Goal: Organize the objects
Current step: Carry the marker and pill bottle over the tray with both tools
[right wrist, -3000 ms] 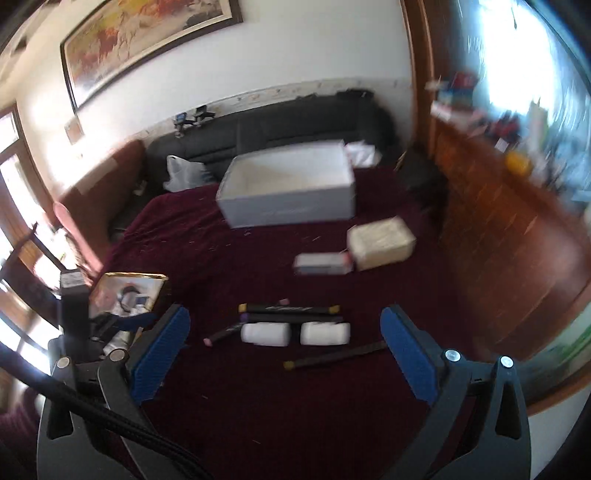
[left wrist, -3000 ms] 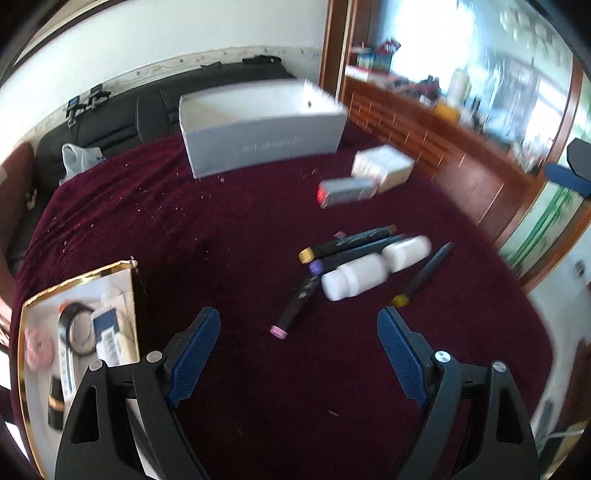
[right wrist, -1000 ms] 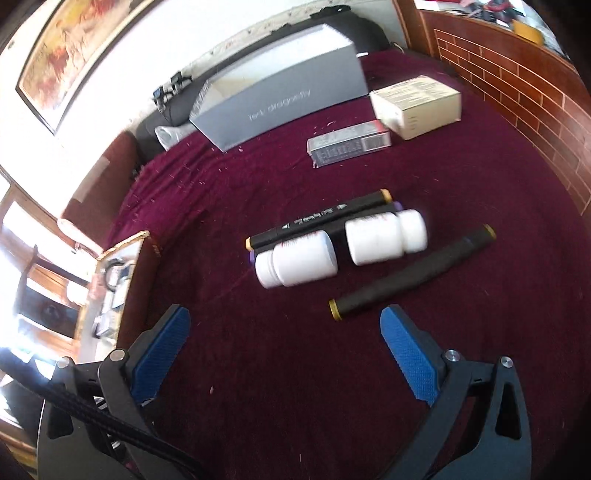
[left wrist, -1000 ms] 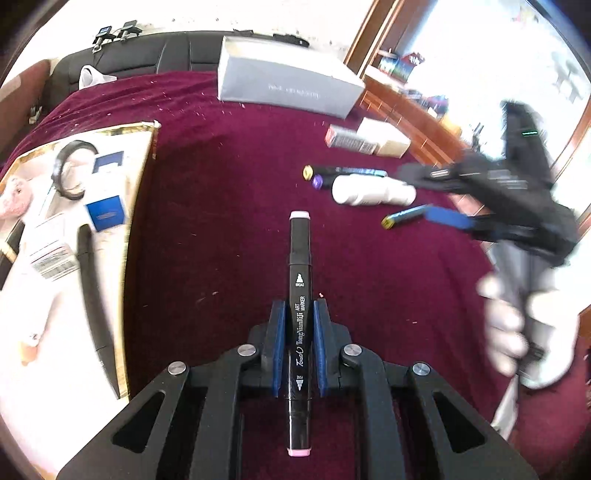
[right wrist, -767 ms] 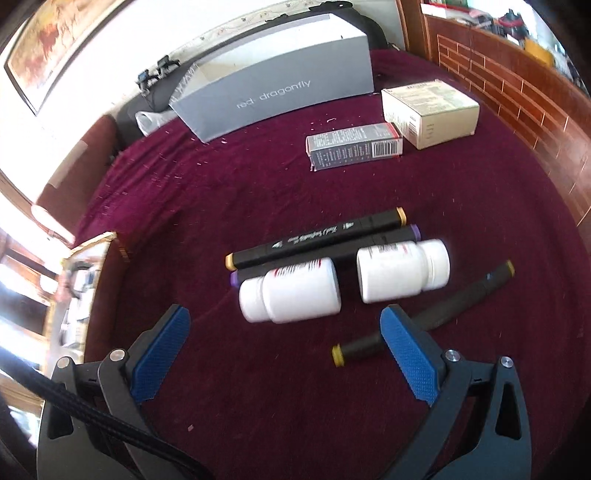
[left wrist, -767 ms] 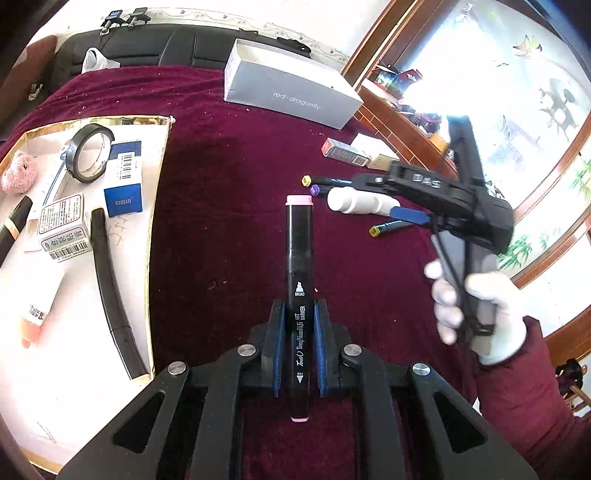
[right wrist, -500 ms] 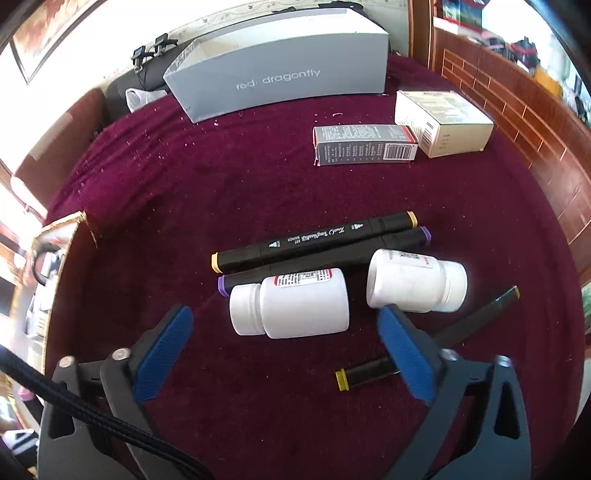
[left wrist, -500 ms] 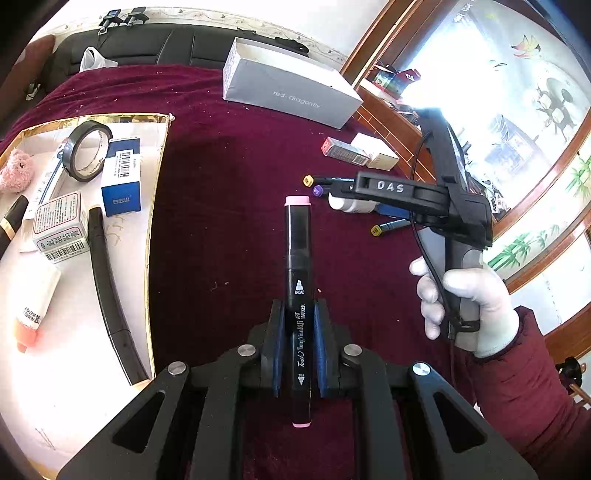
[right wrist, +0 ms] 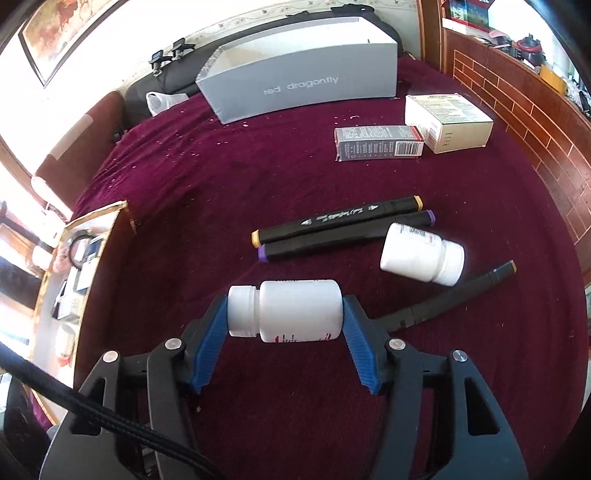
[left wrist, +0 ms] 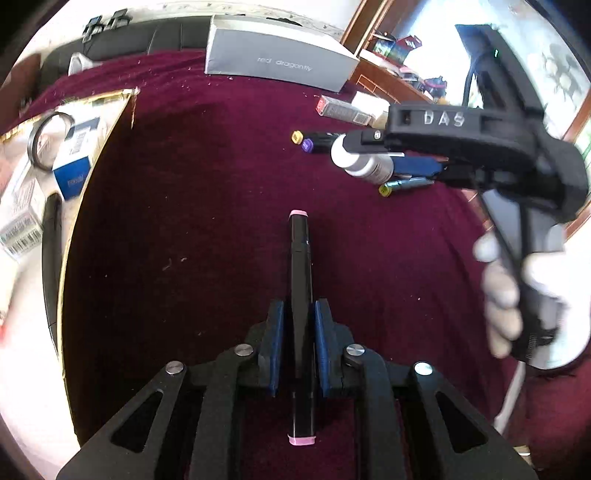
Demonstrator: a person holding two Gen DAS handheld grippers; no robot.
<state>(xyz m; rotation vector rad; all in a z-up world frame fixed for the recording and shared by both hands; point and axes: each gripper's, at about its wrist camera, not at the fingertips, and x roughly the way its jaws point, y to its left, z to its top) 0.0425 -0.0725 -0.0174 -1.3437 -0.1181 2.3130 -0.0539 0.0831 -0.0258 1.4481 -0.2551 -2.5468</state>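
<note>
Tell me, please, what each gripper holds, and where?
Left gripper: pink-capped black marker, near its rear end. Right gripper: white plastic bottle, end to end, cap and base.

I am in a home living room: a black sofa (right wrist: 177, 79) stands behind the maroon-clothed table (right wrist: 207, 192), a framed painting (right wrist: 55, 33) hangs above, and brick-patterned wood panelling (right wrist: 517, 88) lines one side.

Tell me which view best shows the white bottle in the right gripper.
Right wrist view: the white bottle lies crosswise between the right gripper pads, cap to base. Left wrist view shows only its capped end, blurred.
</note>
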